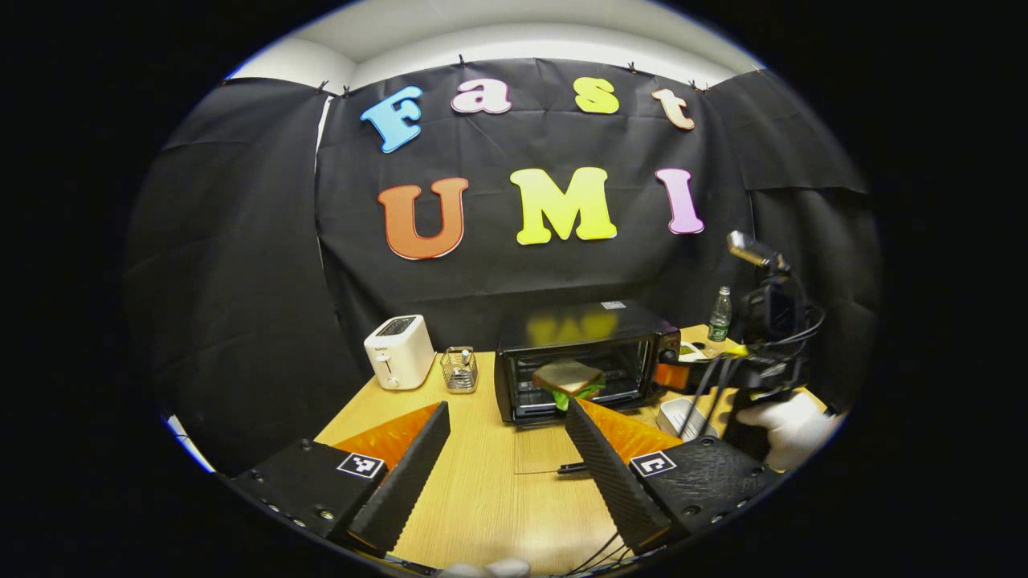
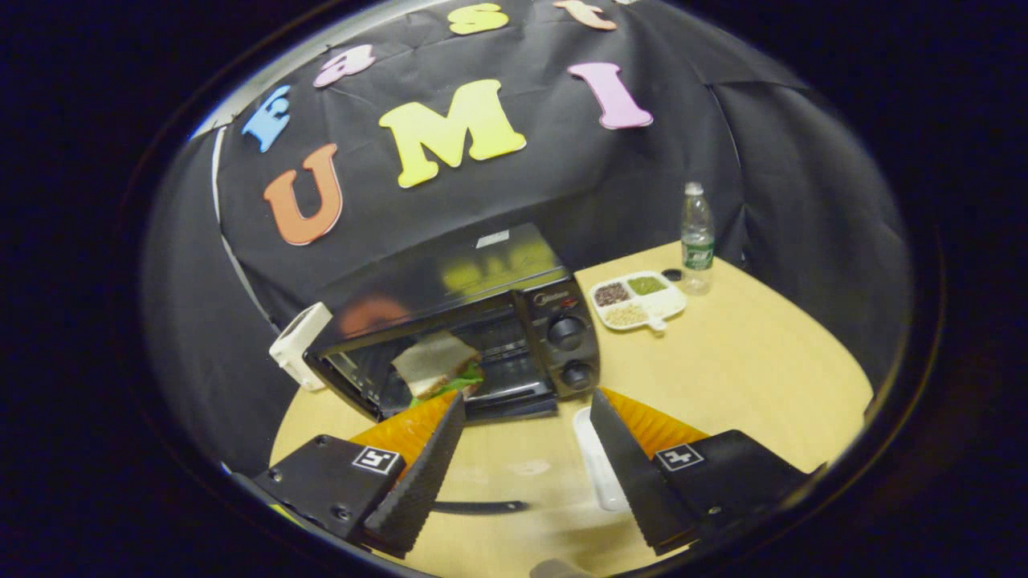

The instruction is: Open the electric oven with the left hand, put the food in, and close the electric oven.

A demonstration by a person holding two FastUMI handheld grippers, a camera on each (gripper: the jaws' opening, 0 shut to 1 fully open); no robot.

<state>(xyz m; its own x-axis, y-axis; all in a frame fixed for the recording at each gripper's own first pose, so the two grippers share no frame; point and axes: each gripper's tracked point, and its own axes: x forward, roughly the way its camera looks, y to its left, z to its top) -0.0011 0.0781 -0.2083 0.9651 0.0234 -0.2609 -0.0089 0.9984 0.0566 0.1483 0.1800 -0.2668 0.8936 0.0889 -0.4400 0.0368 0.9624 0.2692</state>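
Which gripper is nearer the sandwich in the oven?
Right. The right gripper is open just in front of the sandwich; the left gripper hangs farther back over the table.

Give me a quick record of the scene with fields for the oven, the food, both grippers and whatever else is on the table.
oven: black electric oven, glass door folded down flat and open
food: sandwich with lettuce, lying inside on the oven's rack
left gripper: open, empty, above the table in front of the oven
right gripper: open, empty, facing the oven
table: wooden table
other items: white toaster, wire basket, sectioned dish, water bottle
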